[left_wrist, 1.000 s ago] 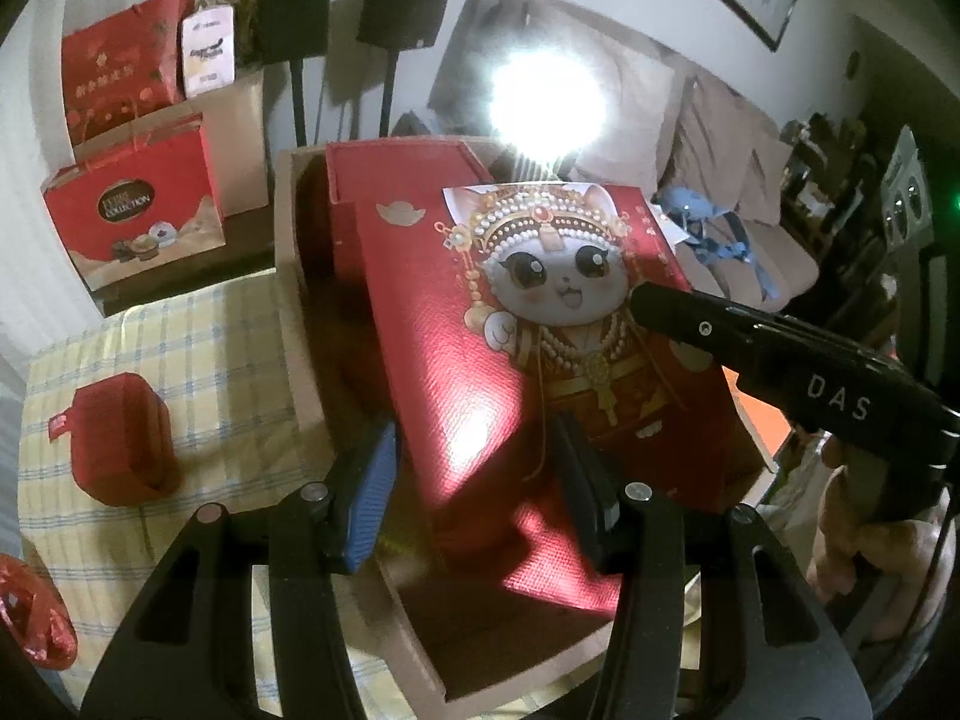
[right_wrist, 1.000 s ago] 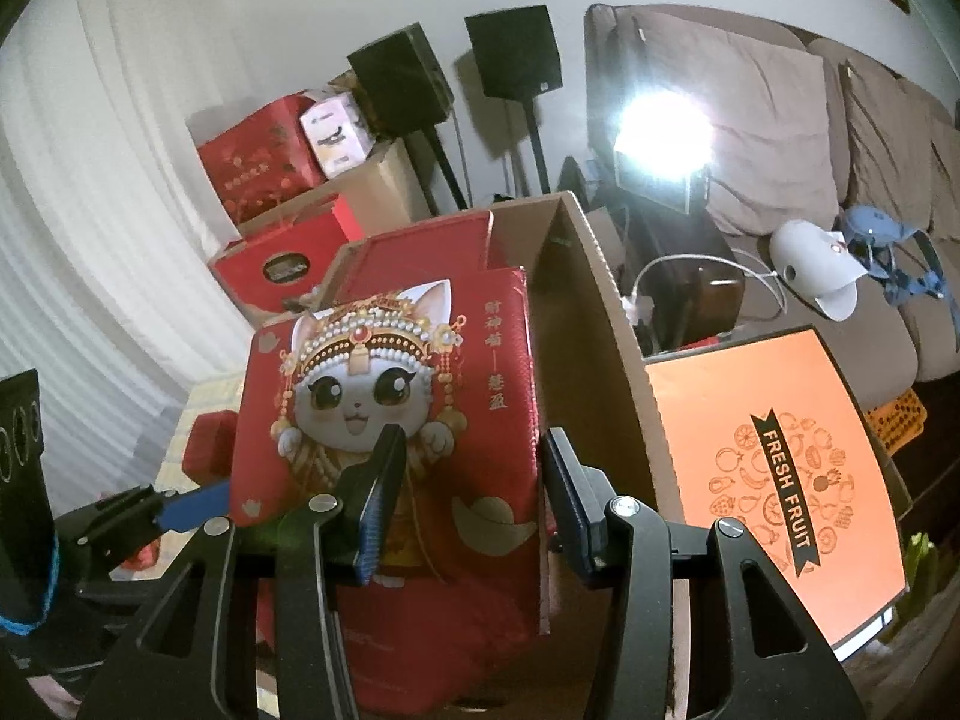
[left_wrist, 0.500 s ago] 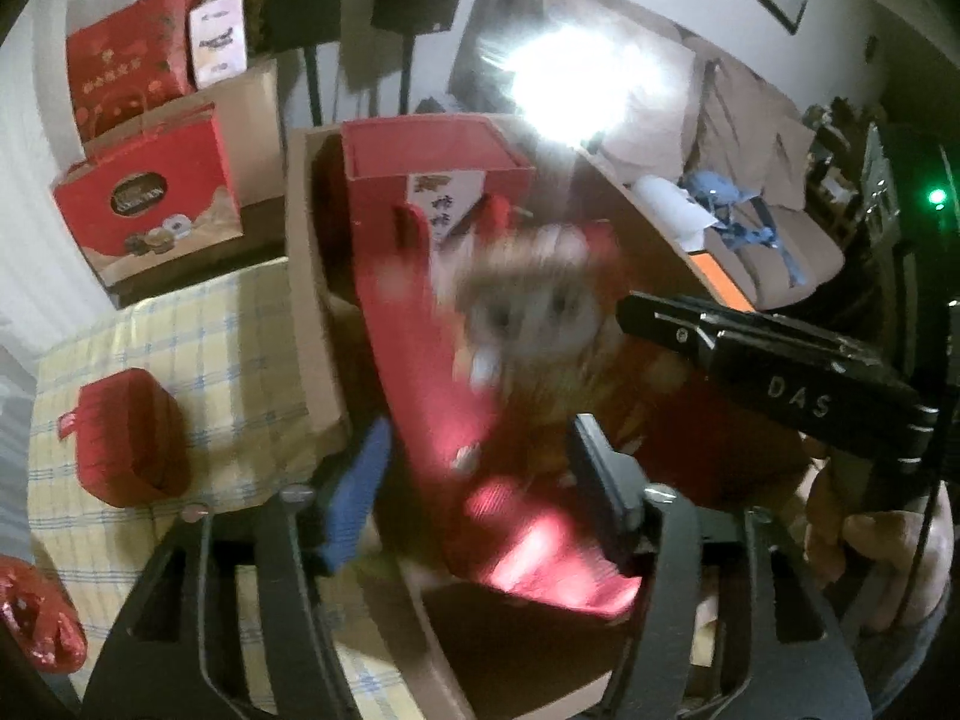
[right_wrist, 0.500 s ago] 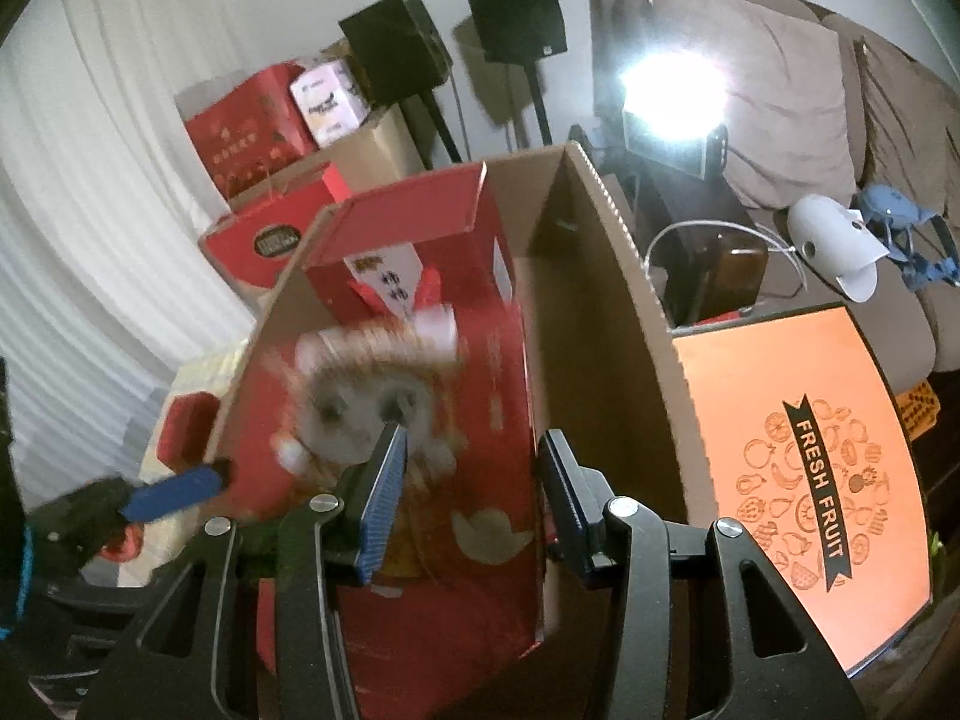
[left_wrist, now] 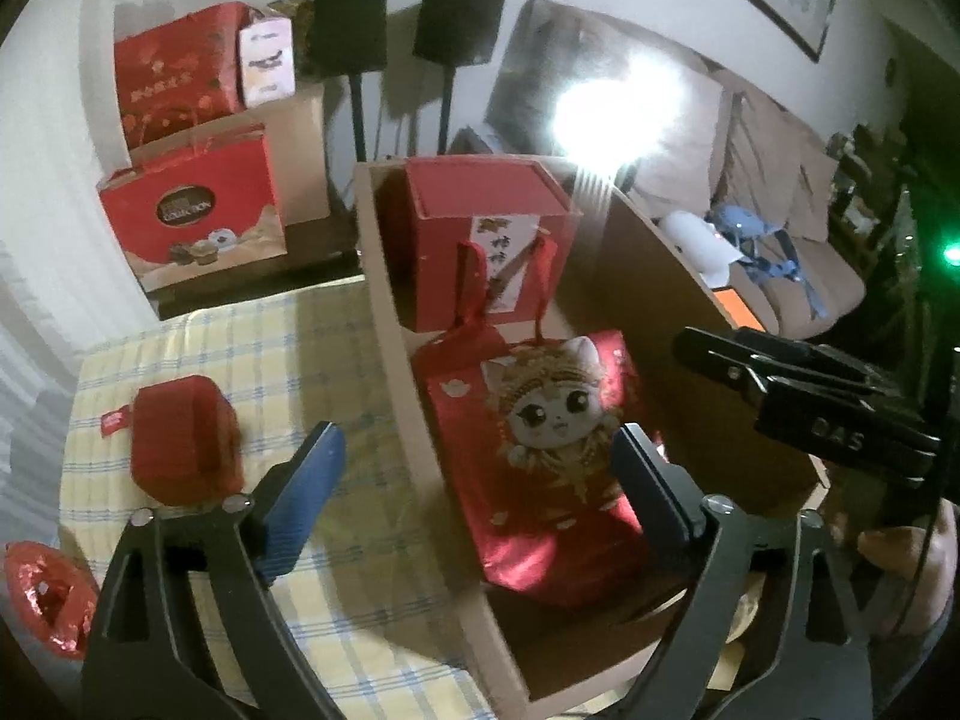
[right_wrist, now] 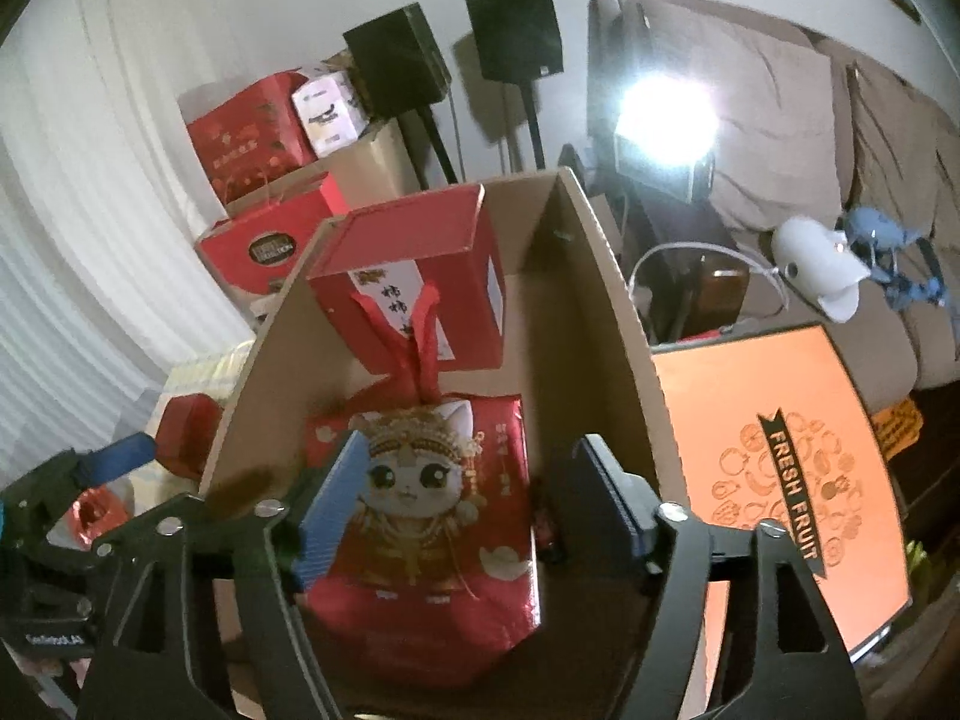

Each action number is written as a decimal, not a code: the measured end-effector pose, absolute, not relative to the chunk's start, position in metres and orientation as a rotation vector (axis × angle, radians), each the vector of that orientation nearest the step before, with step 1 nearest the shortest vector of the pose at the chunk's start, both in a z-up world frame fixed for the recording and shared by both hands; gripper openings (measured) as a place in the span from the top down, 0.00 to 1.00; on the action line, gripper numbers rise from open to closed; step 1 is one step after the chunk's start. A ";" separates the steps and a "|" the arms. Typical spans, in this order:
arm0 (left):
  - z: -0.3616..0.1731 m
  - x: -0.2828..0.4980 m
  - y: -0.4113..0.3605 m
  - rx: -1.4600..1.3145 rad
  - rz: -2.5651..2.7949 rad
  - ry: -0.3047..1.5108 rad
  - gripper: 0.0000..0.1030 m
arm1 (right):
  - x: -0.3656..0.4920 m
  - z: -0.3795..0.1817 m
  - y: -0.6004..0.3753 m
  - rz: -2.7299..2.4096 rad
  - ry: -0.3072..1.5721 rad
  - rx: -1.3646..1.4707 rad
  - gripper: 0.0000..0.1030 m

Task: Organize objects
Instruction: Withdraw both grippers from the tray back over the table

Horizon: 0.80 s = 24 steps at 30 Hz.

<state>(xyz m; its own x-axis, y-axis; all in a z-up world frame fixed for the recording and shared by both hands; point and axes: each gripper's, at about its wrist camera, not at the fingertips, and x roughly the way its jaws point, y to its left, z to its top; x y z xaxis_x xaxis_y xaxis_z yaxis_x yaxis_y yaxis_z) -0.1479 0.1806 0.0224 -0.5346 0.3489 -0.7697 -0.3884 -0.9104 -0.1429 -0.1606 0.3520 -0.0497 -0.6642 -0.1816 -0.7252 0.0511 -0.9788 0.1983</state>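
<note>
A red gift bag printed with a cartoon cat (left_wrist: 540,450) (right_wrist: 426,516) lies flat on the floor of a cardboard box (left_wrist: 390,324) (right_wrist: 606,276), its red handles towards a red carton (left_wrist: 480,222) (right_wrist: 414,276) standing at the box's far end. My left gripper (left_wrist: 480,480) hovers over the box's left wall, jaws opening, nothing pressed between them. Above the bag my right gripper (right_wrist: 468,498) also has its jaws opening, its pads clear of the bag. The right gripper's body (left_wrist: 810,396) shows in the left wrist view.
A small red pouch (left_wrist: 180,444) and a shiny red foil piece (left_wrist: 48,594) lie on the checked tablecloth (left_wrist: 336,330) left of the box. An orange "FRESH FRUIT" lid (right_wrist: 774,480) lies to the right. Red gift boxes (left_wrist: 192,216), speakers and a sofa stand behind.
Both grippers held the cat bag tilted above the box; it has dropped flat onto the box floor and both sets of jaws have spread apart off it.
</note>
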 end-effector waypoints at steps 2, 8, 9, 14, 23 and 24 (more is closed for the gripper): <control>0.022 -0.147 0.177 -1.213 2.445 0.063 0.12 | -0.159 -0.047 0.347 -2.753 -0.213 1.217 0.19; 0.020 -0.147 0.158 -1.233 2.477 0.048 0.01 | -0.155 -0.043 0.330 -2.739 -0.153 1.228 0.13; 0.021 -0.147 0.153 -1.229 2.489 0.048 0.01 | -0.155 -0.043 0.327 -2.738 -0.149 1.224 0.11; 0.022 -0.148 0.133 -1.237 2.509 -0.005 0.01 | -0.150 -0.040 0.313 -2.727 -0.132 1.207 0.02; 0.023 -0.146 0.079 -1.238 2.597 -0.037 0.00 | -0.149 -0.036 0.279 -2.677 -0.097 1.194 0.01; 0.024 -0.146 0.072 -1.240 2.610 -0.040 0.00 | -0.149 -0.035 0.272 -2.669 -0.088 1.188 0.01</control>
<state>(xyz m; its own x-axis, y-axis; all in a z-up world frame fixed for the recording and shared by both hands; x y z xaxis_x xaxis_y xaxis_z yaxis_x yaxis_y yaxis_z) -0.1458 0.0715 0.0236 -0.6062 0.2364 -0.7593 -0.2129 -0.9682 -0.1314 -0.1488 0.2721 -0.0354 -0.6496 -0.2221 -0.7271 0.1736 -0.9744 0.1425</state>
